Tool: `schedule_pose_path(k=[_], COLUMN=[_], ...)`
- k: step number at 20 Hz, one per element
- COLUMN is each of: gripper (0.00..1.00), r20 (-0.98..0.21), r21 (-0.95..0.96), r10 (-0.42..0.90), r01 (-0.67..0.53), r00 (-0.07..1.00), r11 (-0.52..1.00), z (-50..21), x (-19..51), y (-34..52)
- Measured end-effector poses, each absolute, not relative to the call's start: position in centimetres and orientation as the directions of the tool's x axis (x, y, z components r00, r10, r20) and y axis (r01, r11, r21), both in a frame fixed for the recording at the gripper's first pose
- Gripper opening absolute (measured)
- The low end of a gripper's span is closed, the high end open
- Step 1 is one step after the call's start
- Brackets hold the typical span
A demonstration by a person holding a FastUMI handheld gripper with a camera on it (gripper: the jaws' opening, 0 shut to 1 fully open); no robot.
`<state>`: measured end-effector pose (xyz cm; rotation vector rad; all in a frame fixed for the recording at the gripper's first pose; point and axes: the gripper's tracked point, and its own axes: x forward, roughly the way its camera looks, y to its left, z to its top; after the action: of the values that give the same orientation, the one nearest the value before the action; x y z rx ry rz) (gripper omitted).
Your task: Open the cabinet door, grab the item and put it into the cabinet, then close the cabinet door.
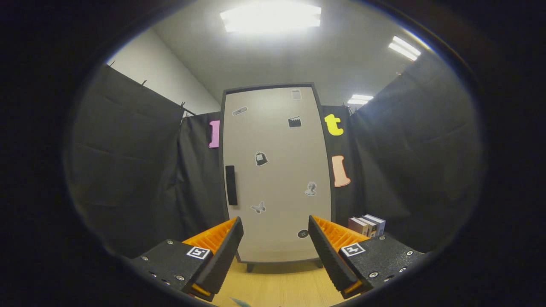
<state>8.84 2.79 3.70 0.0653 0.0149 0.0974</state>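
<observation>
Claw released, fingers spread, gripping nothing. Beyond it, closed cabinet door with dark handle stands on the surface; books just beside its right.

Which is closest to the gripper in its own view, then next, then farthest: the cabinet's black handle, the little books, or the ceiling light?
From the open gripper:
1. Black handle, on the cabinet door's left edge, ahead.
2. Books, beside the cabinet on the right; too close to the handle to call.
3. Ceiling light, overhead, farthest.

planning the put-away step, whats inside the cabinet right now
Can't tell: the cabinet's door is shut, hiding the inside. Seen are its stickers, the handle and books beside it. The open tongs hold nothing.
</observation>
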Motion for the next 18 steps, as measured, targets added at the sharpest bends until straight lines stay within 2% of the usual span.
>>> schedule_pose_path(k=[12, 18], gripper=[0.95, 0.94], r20=[-0.037, -0.059], r21=[0.098, 0.071], r10=[0.244, 0.279], r01=[-0.239, -0.274], r00=[0.969, 0.959], r11=[0.966, 0.959], z=[5.6, 4.9], x=[20.1, 25.3], y=[10.0, 13.6])
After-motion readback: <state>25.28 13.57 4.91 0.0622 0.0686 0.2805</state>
